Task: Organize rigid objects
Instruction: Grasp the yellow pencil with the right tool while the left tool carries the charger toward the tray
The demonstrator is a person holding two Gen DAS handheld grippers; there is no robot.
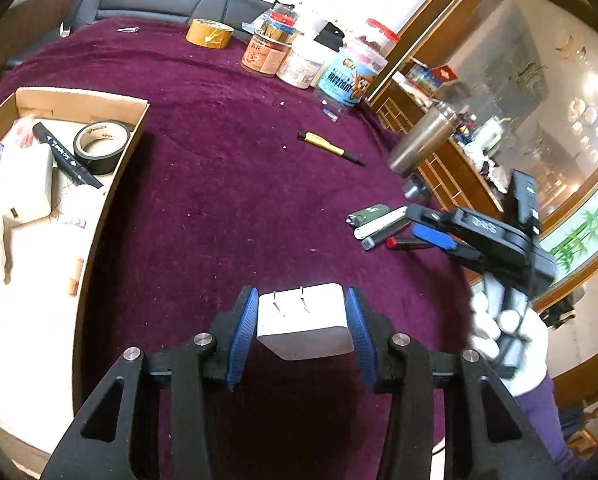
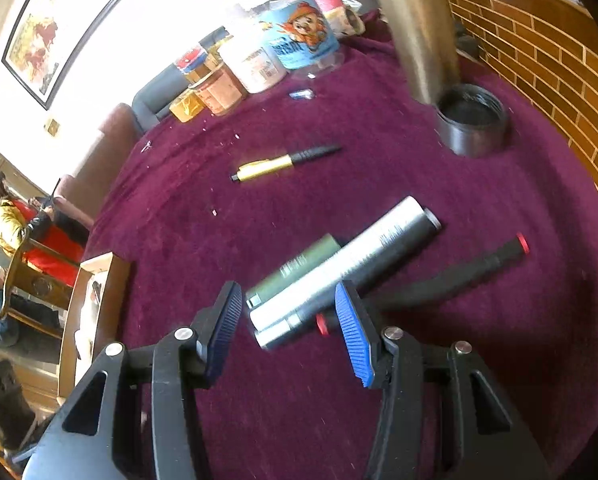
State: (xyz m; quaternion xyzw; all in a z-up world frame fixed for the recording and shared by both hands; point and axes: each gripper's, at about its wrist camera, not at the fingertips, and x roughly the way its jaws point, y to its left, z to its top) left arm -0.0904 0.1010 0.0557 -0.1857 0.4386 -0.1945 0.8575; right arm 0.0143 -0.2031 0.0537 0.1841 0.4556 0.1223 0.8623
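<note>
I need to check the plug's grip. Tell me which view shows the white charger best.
The left wrist view: the white charger sits centred between the left gripper's blue pads, prongs visible, held clear of the purple cloth. The right wrist view does not show it at all.

Cloth [image 1: 227, 208] on table was plush purple fabric, matt, w/ pale lint specks. Charger [image 1: 305, 326] was smooth white plastic, slight sheen, metal prongs. Left gripper [image 1: 302, 334] had ribbed blue rubbery pads [image 1: 245, 330], matt black plastic arms, shiny metal pins. Box [image 1: 115, 184] was plain brown cardboard, matt. Black tape [image 1: 101, 146] looked semi-gloss; tan tape [image 1: 210, 33] glossy. Pen [image 2: 285, 162] had metallic yellow barrel, black matt grip. Silver tube [image 2: 351, 268] was brushed metal look. Cup [image 2: 473, 124] was grey metal. Cabinet [image 2: 547, 64] was glossy wood.
</note>
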